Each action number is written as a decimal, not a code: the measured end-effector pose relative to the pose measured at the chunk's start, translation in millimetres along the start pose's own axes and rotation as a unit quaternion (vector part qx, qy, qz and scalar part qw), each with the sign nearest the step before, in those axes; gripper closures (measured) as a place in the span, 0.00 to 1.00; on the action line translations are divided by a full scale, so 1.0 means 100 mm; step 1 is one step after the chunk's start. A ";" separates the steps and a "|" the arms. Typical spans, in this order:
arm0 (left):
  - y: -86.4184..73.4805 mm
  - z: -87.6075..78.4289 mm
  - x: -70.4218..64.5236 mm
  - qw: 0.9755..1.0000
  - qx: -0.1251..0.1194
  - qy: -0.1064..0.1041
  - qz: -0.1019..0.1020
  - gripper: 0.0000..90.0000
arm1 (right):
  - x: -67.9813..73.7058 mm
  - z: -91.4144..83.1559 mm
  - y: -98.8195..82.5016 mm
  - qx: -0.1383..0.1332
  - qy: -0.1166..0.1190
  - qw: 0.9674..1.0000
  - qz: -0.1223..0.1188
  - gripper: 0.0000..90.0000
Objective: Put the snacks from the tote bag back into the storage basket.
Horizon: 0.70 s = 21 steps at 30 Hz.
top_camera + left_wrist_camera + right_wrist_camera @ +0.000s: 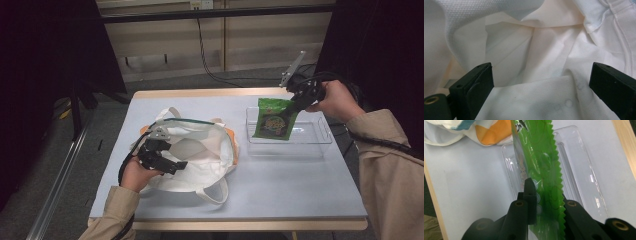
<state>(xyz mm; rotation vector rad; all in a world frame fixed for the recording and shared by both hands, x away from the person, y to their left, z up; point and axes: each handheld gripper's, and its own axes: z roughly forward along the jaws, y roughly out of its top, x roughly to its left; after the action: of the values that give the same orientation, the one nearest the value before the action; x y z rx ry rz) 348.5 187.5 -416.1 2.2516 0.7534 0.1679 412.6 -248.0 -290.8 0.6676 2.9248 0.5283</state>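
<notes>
The green snack pouch (274, 119) hangs upper right of centre in the high view, pinched at its top corner by the right gripper (298, 100), its lower end dangling over or into the clear plastic tray (320, 138) — can't tell if it touches the bottom. In the right gripper view the pouch (541, 170) runs up the middle w/ both black jaws clenched on its serrated edge, tray (576, 172) behind. Lower left of centre, the left gripper (172, 165) sits in the mouth of the white tote bag (200, 150), jaws spread apart on the fabric (536, 75), nothing clamped, apparently propping the opening wide. To do this well, I'd judge: keep the pinch firm, lift the pouch clear of the tray wall before swinging it left, and hold the bag rim still and wide so the pouch drops in w/o snagging. All on a pale table (280, 185).
</notes>
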 end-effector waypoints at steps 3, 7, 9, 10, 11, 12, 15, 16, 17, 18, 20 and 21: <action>-0.01 0.01 0.00 1.000 0.005 0.001 0.001 0.06 | 0.05 0.09 0.02 0.000 0.003 1.000 -0.012 0.90; -0.02 0.02 0.00 1.000 0.004 -0.003 0.000 0.06 | 0.10 0.23 0.01 0.005 0.006 1.000 -0.016 0.90; -0.02 0.01 0.00 1.000 0.010 0.001 0.005 0.06 | 0.12 0.30 0.00 0.008 0.005 1.000 -0.021 0.90; -0.03 0.01 -0.01 1.000 0.004 -0.001 -0.001 0.06 | 0.12 0.33 -0.01 0.008 0.005 1.000 -0.023 0.89; -0.02 0.01 -0.01 1.000 0.002 -0.001 -0.001 0.06 | 0.13 0.36 -0.02 0.008 0.006 1.000 -0.022 0.89; -0.02 0.00 -0.01 1.000 0.003 -0.002 0.001 0.06 | 0.14 0.39 -0.02 0.010 0.006 1.000 -0.024 0.89; -0.01 -0.01 -0.02 1.000 0.002 -0.003 0.003 0.06 | 0.16 0.46 -0.04 0.008 0.006 1.000 -0.026 0.88; 0.00 -0.01 -0.02 1.000 0.001 -0.004 0.005 0.06 | 0.16 0.47 -0.04 0.007 0.004 1.000 -0.024 0.87; 0.00 -0.02 -0.03 1.000 -0.003 -0.005 0.003 0.06 | 0.17 0.49 -0.04 0.005 0.006 1.000 -0.020 0.86; 0.01 -0.02 -0.03 1.000 -0.001 -0.004 0.005 0.06 | 0.18 0.50 -0.05 0.004 0.006 1.000 -0.020 0.85; 0.02 -0.03 -0.04 1.000 -0.005 -0.006 0.006 0.06 | 0.20 0.52 -0.06 0.002 0.004 1.000 -0.019 0.81; 0.02 -0.04 -0.04 1.000 -0.001 -0.007 0.007 0.06 | 0.20 0.52 -0.07 -0.003 0.004 1.000 -0.018 0.78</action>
<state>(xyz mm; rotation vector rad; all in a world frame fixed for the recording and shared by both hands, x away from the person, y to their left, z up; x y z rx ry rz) 345.1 186.2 -411.6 2.2543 0.7302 0.1606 401.1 -228.9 -341.9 0.6110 2.9355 0.5359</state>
